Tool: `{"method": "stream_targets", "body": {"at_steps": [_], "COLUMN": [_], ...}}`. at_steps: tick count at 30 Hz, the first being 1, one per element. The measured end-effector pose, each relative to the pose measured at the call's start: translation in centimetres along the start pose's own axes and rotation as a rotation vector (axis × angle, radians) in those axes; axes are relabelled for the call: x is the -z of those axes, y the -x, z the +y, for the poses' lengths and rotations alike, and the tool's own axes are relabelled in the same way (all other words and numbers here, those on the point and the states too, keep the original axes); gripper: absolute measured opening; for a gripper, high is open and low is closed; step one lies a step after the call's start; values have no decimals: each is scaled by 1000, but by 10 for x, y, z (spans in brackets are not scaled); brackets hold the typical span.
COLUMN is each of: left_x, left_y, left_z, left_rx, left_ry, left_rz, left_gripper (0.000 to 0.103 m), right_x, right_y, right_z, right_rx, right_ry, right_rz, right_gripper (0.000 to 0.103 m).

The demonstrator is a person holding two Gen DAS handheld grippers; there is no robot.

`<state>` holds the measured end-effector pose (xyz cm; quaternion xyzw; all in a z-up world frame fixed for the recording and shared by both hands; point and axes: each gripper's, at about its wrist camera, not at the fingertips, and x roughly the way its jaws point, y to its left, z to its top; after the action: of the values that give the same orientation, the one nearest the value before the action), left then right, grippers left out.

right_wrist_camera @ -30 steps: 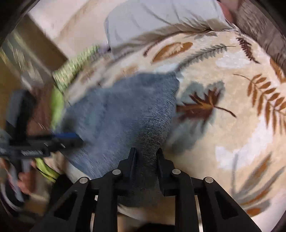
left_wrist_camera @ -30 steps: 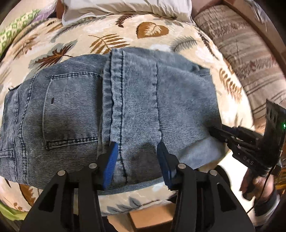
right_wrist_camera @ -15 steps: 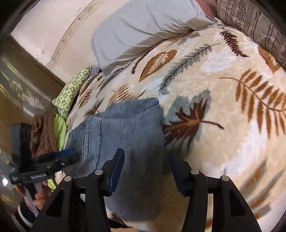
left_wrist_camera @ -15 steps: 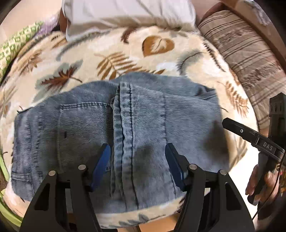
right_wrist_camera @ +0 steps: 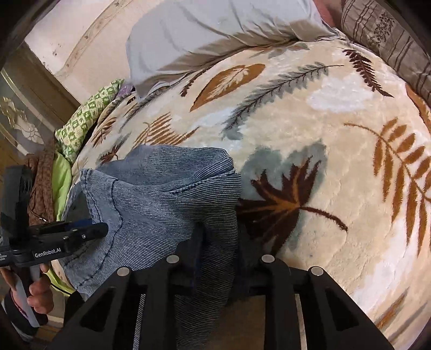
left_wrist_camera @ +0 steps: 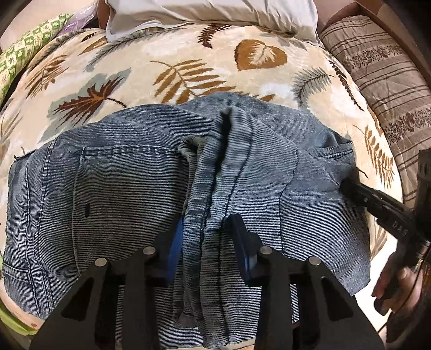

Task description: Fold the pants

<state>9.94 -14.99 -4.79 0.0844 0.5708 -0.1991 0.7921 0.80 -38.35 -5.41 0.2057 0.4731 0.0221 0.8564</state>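
Observation:
Blue denim pants (left_wrist_camera: 121,188) lie folded on a leaf-print blanket (left_wrist_camera: 188,67). My left gripper (left_wrist_camera: 207,226) points steeply down at the thick middle seam. Its jaws are closing, and the blue pads (left_wrist_camera: 175,247) press a raised ridge of denim between them. In the right wrist view my right gripper (right_wrist_camera: 218,237) holds the pants' (right_wrist_camera: 161,188) right edge, jaws closing with a fold of denim pinched between the fingers. Each gripper shows in the other's view: the right gripper (left_wrist_camera: 350,185) at the pants' right side, the left gripper (right_wrist_camera: 102,228) over the left part.
A pale pillow (left_wrist_camera: 215,10) lies at the far end of the bed and a striped brown cushion (left_wrist_camera: 377,80) along the right side. Green patterned cloth (left_wrist_camera: 27,53) sits at the far left. The bed's near edge is just below the pants. A hand (left_wrist_camera: 396,282) grips the right handle.
Both grippers spread wider over the flat denim half a second ago and have since closed on it. The seam fabric now stands up in a bunched ridge.

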Motion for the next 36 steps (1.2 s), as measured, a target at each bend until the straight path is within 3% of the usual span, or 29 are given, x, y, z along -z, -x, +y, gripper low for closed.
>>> {"method": "stream_targets", "body": {"at_steps": [13, 19, 22, 26, 30, 36], "left_x": [10, 26, 34, 53, 62, 51], "left_y": [8, 26, 33, 30, 24, 38], "left_z": [1, 4, -1, -14, -25, -8], "left_rx": [0, 65, 82, 29, -46, 25], "left_ry": [24, 42, 30, -25, -112, -32], "left_rz": [16, 25, 15, -2, -53, -26], "left_gripper": [34, 35, 42, 45, 48, 48], "right_x": [31, 55, 64, 74, 85, 69], "right_y": [42, 50, 50, 50, 37, 56], "right_z": [9, 11, 15, 26, 35, 26], "right_rx": [-61, -111, -135, -99, 45, -9], "right_ry": [-42, -70, -75, 11, 181, 95], "right_rz": [18, 51, 65, 70, 101, 58], "right_gripper": [33, 40, 41, 41, 35, 39]}}
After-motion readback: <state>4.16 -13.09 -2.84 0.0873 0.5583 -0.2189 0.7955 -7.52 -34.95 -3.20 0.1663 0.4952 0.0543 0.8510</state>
